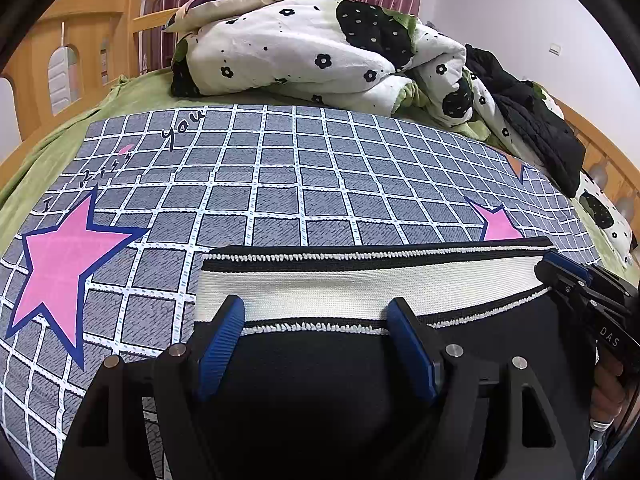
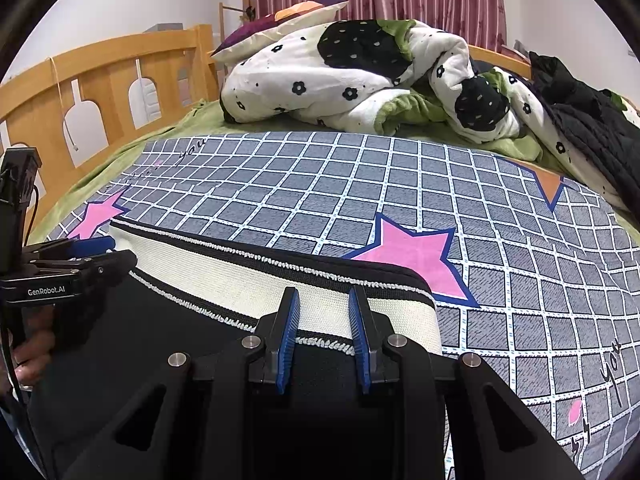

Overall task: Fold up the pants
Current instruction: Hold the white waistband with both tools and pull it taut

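1. The black pants with a white ribbed waistband [image 1: 360, 284] lie on the grey checked bed cover with pink stars [image 1: 280, 184], in the lower centre of both frames. The waistband is the far edge; the black body runs toward the cameras and under the tools.
2. The waistband runs left to right across the frame. The full length of the legs is hidden beneath the grippers, so the garment's long axis cannot be confirmed; judged from the waistband, it runs toward the viewer.
3. The left gripper [image 1: 316, 316] stands near the waistband's left end with its jaws wide apart. The blue pads straddle the band's near edge without pressing it.
4. The right gripper [image 2: 324, 310] stands near the waistband's right end with its jaws narrowed. Whether the pads pinch the band cannot be told.
5. One tool at each end of the band likely serves to keep the waist edge straight and level for a fold.
6. A crumpled white floral quilt [image 1: 320, 52] lies well apart, in the upper centre.
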Demonstrator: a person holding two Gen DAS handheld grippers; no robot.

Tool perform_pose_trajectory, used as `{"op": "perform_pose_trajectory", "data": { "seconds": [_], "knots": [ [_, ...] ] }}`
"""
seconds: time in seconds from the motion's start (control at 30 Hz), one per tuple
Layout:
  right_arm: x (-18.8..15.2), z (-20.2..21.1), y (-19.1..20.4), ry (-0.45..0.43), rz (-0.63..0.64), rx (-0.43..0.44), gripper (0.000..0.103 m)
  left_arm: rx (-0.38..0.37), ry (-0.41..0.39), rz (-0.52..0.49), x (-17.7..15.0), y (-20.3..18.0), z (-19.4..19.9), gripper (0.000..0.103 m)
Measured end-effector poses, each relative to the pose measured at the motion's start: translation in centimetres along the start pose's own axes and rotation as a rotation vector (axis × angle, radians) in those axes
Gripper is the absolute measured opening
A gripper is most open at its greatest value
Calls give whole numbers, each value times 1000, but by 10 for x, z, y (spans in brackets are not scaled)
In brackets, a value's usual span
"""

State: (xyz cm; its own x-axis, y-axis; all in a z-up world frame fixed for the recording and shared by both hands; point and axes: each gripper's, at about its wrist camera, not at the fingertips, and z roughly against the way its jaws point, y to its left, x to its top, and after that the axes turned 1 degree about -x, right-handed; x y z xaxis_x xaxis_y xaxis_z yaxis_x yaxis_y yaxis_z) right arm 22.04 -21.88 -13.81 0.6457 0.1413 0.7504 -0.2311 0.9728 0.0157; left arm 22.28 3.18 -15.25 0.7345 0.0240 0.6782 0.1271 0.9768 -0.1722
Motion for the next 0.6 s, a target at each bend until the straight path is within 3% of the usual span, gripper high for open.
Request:
{"op": "perform_pose_trajectory", "data": {
  "seconds": [0.6],
  "knots": [
    [2,-1,-1,30,12,9,28,11,0,-27,0,-1,6,72]
  ]
}}
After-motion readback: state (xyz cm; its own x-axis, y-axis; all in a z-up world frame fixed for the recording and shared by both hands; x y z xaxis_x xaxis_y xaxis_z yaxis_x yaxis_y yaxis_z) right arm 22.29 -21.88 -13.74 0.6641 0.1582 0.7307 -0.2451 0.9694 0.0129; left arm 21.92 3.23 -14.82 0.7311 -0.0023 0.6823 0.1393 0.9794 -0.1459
